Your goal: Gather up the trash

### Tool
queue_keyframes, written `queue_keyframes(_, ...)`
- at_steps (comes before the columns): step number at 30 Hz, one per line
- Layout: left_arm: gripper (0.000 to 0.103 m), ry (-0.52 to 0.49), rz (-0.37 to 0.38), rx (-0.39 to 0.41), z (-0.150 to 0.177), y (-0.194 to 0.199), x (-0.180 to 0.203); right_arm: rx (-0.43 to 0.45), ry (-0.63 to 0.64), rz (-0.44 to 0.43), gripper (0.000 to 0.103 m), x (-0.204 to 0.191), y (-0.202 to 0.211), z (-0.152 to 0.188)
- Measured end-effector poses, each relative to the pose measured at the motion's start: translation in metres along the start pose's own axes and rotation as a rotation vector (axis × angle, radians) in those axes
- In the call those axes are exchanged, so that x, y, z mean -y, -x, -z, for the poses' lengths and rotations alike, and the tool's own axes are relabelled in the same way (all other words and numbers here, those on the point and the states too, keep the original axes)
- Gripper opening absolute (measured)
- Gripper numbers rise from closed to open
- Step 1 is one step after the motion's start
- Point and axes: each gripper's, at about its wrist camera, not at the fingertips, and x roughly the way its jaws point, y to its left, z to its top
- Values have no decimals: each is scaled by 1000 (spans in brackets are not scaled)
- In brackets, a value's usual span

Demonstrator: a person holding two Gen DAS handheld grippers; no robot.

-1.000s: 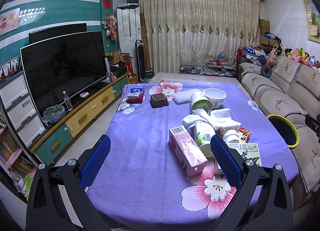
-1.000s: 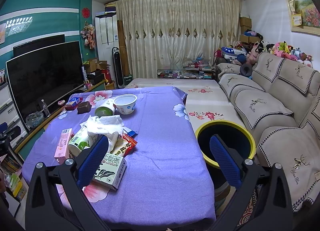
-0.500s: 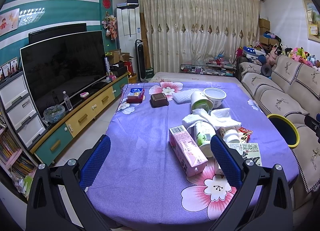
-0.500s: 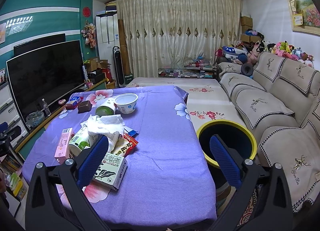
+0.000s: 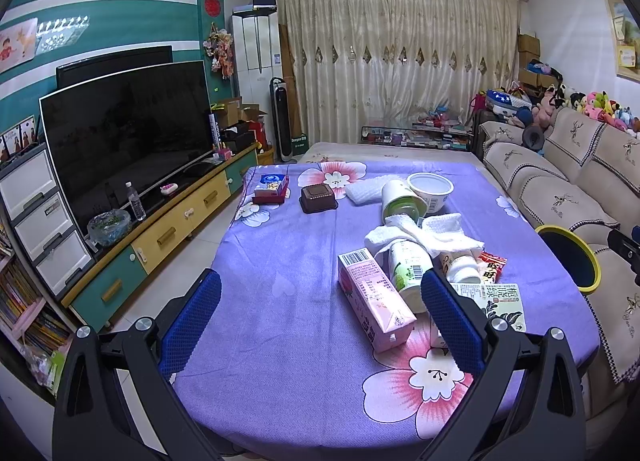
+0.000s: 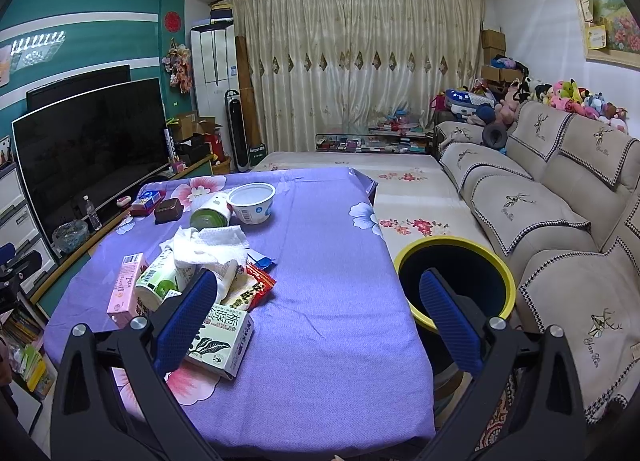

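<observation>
Trash lies in a heap on the purple flowered tablecloth (image 5: 280, 261): a pink carton (image 5: 374, 297), a white-and-green bottle (image 5: 408, 265), a white cloth (image 5: 424, 231), a red snack wrapper (image 5: 492, 265), a green-and-white tea box (image 6: 222, 335), a tipped green cup (image 5: 400, 201) and a white bowl (image 5: 430, 189). A black bin with a yellow rim (image 6: 456, 273) stands at the table's right side. My left gripper (image 5: 320, 313) is open and empty, hovering over the near table edge. My right gripper (image 6: 318, 311) is open and empty, between the heap and the bin.
A brown box (image 5: 318, 197) and a blue-and-red packet (image 5: 272, 187) sit at the table's far left. A beige sofa (image 6: 540, 201) runs along the right. A television (image 5: 124, 133) on a low cabinet stands at the left.
Both grippers have stayed open and almost still; the right wrist view has shifted very slightly.
</observation>
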Motion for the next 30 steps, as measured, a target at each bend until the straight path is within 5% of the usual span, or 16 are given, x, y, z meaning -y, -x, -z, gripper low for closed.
queue_keyframes(13,98,-11,-5,-26,3,-8,-3,-31,4,-11,97,-1,-14,1)
queue_keyframes(18,98,-15,-15,-47,2,-16,-4,-51,2,-80,97,-1,-32,-12)
queue_keyframes(28,98,-24,-11,-84,-3,-46,-4,-174,54,-190,96,-24,-125,-46)
queue_keyframes(30,99,-23,-6,-91,-6,-53,-2,-217,47,-207,86,-28,-156,-59)
